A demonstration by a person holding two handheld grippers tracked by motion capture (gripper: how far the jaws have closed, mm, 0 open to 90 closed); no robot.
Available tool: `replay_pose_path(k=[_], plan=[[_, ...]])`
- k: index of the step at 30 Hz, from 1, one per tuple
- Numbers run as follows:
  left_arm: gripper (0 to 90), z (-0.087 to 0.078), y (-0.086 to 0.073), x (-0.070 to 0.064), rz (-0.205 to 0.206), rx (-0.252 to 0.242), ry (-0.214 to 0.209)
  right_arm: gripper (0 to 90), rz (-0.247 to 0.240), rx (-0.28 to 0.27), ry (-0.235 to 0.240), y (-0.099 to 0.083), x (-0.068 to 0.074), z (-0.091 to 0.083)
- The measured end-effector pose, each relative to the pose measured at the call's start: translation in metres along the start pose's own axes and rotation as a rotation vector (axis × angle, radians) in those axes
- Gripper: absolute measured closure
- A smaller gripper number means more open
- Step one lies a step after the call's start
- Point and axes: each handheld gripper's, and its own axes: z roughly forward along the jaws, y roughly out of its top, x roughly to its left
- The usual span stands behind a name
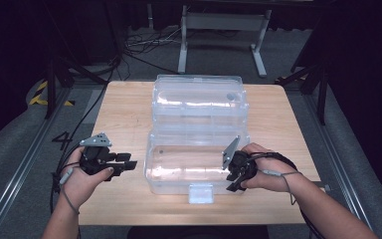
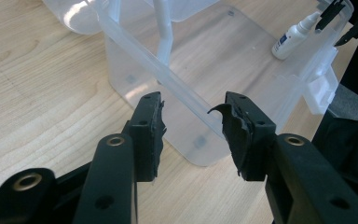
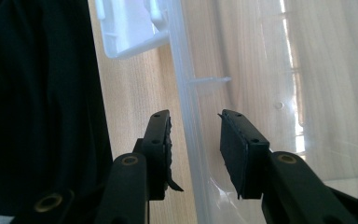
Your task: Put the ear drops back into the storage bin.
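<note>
A clear plastic box (image 1: pixel 179 167) stands open on the wooden table (image 1: pixel 124 109), its lid (image 1: pixel 199 99) laid back behind it. A small white bottle (image 2: pixel 291 37) lies inside the box at its right end. My left gripper (image 1: pixel 129 162) is open just left of the box, pointing at the near left corner (image 2: pixel 200 140) with nothing between its jaws (image 2: pixel 193 105). My right gripper (image 1: pixel 234 180) is at the box's front right corner. It is open (image 3: pixel 195 119), one jaw on each side of the box wall (image 3: pixel 186 93).
A white latch tab (image 1: pixel 201 193) sticks out from the box's front, near the table's front edge; it also appears in the right gripper view (image 3: pixel 130 28). Bare table lies to both sides. Metal stand legs (image 1: pixel 258 45) and cables (image 1: pixel 144 42) are on the floor behind.
</note>
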Motion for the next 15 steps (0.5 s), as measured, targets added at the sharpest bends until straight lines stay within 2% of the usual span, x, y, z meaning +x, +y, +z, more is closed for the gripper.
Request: replay_pose_path(k=[3,5,7,10,15], plan=[[54.8,-0.001,-0.001,0.001,0.004,-0.011,0.004,66.5,-0.01,0.016,-0.002,0.001,0.0,0.005],[54.8,-0.001,-0.001,0.001,-0.001,-0.016,0.001,67.5,0.007,0.034,0.003,0.001,0.001,0.008],[54.6,0.0,-0.001,0.001,-0.002,-0.024,-0.003,68.7,-0.004,0.038,0.001,0.001,0.0,0.012],[53.4,0.001,-0.001,0.001,-0.007,-0.037,-0.023,70.9,0.006,0.049,-0.001,0.002,0.0,0.015],[51.3,0.005,0.0,0.002,-0.014,-0.043,-0.033,77.4,-0.013,0.06,0.008,0.001,-0.002,0.021]])
